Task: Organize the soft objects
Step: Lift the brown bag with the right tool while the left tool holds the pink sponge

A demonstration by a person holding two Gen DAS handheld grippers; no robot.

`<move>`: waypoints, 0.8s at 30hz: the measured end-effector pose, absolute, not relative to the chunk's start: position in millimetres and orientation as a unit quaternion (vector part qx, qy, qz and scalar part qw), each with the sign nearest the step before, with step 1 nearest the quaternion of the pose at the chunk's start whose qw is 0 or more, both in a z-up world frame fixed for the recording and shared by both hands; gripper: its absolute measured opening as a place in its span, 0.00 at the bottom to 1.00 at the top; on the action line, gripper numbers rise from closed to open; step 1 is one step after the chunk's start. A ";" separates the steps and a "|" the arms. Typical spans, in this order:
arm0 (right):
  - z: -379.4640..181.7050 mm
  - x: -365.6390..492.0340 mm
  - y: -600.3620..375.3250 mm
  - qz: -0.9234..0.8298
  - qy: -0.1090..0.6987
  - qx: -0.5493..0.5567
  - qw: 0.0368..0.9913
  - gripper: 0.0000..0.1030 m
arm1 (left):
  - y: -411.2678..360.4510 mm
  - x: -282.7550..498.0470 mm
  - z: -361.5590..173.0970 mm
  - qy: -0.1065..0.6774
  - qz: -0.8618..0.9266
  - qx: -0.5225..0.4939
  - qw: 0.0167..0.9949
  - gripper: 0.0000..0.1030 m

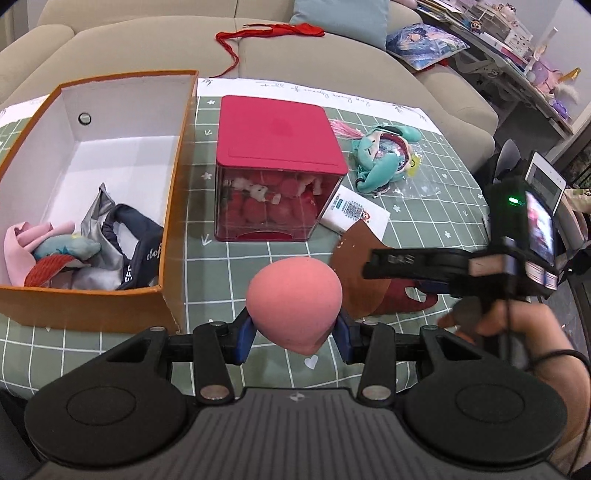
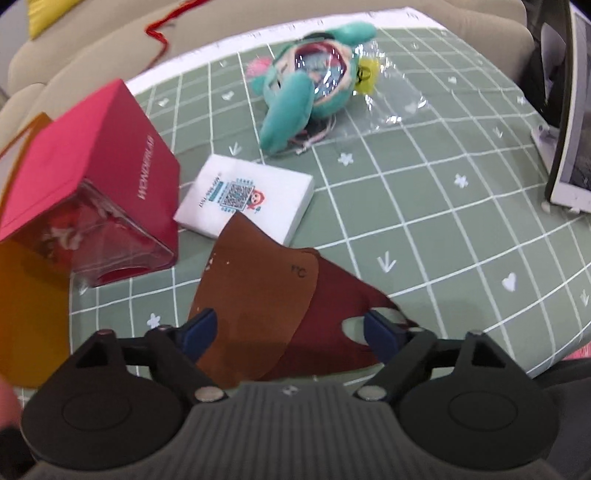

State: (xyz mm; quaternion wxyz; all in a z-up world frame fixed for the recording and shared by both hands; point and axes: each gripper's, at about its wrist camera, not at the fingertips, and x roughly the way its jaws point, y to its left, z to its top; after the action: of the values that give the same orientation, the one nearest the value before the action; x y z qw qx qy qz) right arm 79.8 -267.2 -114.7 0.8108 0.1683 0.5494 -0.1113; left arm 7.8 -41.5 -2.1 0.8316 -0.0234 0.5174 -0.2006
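My left gripper (image 1: 295, 338) is shut on a pink egg-shaped sponge (image 1: 293, 299), held above the green checked tablecloth (image 1: 229, 266) just right of the orange box (image 1: 173, 206). That box holds pink cloth, a small blue plush and grey and navy fabric (image 1: 110, 236). My right gripper (image 2: 290, 325) stands open, pointing down over a brown face mask (image 2: 255, 288) that overlaps a maroon one (image 2: 332, 295); nothing is pressed between its pads. From the left wrist view the right gripper (image 1: 402, 273) hangs over the same masks (image 1: 354, 273). A teal plush doll (image 2: 314, 85) lies farther back.
A clear box with a red lid (image 1: 277, 133) stands mid-table beside the orange box. A white tissue packet (image 2: 243, 195) lies behind the masks. Clear plastic wrap (image 2: 399, 99) sits by the doll. A tablet (image 2: 569, 110) stands at the right edge. A beige sofa (image 1: 325, 59) with a red ribbon (image 1: 266, 31) lies behind.
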 end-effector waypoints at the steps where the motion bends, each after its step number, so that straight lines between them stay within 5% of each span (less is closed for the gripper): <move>1: -118.1 84.3 -264.1 -0.124 0.553 0.163 0.808 0.87 | -40.2 8.3 -3.0 0.519 -0.199 -0.024 0.831 0.48; 9: -136.2 104.8 -240.7 -0.134 0.581 0.169 0.785 0.98 | -37.4 10.3 -5.6 0.524 -0.198 -0.029 0.828 0.48; 19: -144.2 115.1 -211.3 -0.179 0.565 0.126 0.796 0.98 | -36.4 10.4 -6.9 0.526 -0.194 -0.026 0.828 0.48; 24: -138.0 105.8 -205.3 -0.143 0.546 0.094 0.820 0.76 | -35.3 11.9 -10.2 0.533 -0.191 -0.030 0.824 0.48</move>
State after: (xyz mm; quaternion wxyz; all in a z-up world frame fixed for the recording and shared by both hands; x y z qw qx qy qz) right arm 105.8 -205.3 -138.0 0.8204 0.0941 0.5456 -0.1430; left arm 11.9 -35.3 -10.2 0.8237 -0.0301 0.5330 -0.1914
